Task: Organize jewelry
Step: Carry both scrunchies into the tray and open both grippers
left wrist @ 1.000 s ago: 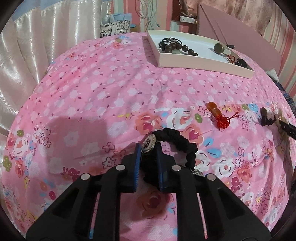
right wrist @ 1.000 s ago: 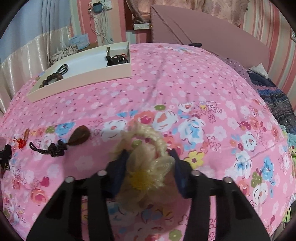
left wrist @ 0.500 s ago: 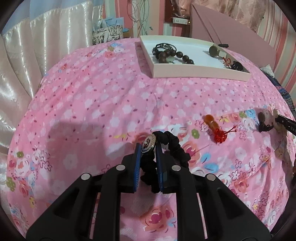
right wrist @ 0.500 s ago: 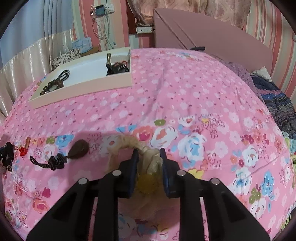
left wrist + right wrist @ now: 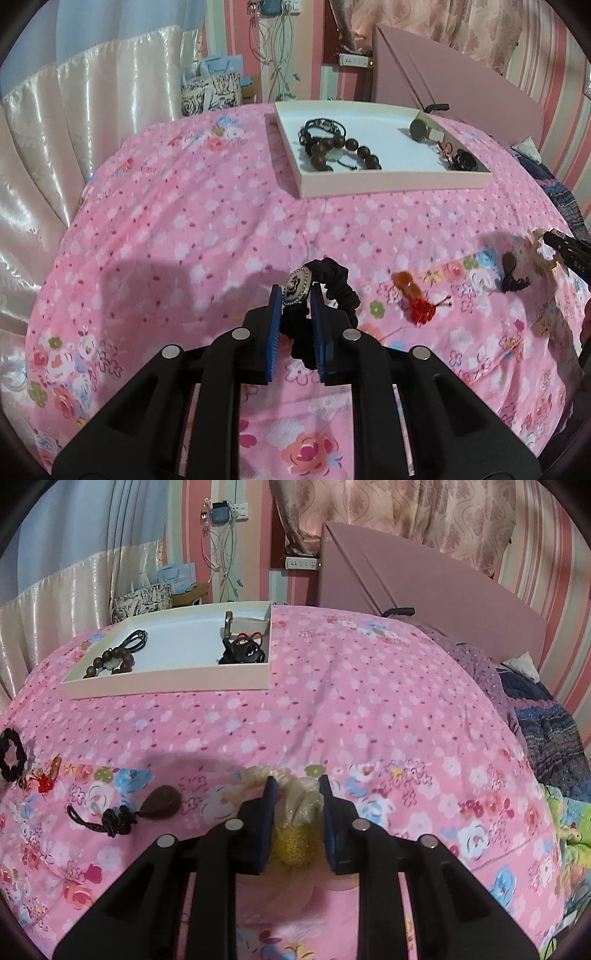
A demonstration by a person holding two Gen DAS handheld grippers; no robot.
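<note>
1. One shallow white tray [image 5: 388, 181] is seen on the pink flowered bedspread [image 5: 184, 221], well beyond the fingertips of both grippers.
2. In the tray, one bracelet of large brown beads [image 5: 343, 153] lies beside one coil of black cord [image 5: 321, 127] at the left end; one round watch [image 5: 421, 129], a small red piece and a black piece [image 5: 465, 162] are gathered at the right end.
3. The left gripper [image 5: 296, 291] is shown closed narrowly on one black scrunchie [image 5: 338, 284], its oval jewelled ornament [image 5: 296, 286] pinched between the blue pads; the fabric loop hangs out past the right finger, clear of the bedspread.
4. The right gripper [image 5: 293, 786] is shown clamped on one cream scrunchie [image 5: 299, 797], whose yellow centre [image 5: 291, 843] sits low between the fingers; its jaws have just been closing, with the fabric bunched between them.
5. Two charms are left on the bedspread between the grippers: one orange charm with a red tassel [image 5: 415, 295], to the right of the left fingers, and one brown teardrop pendant on a knotted black cord [image 5: 147, 808], to the left of the right fingers.
</note>
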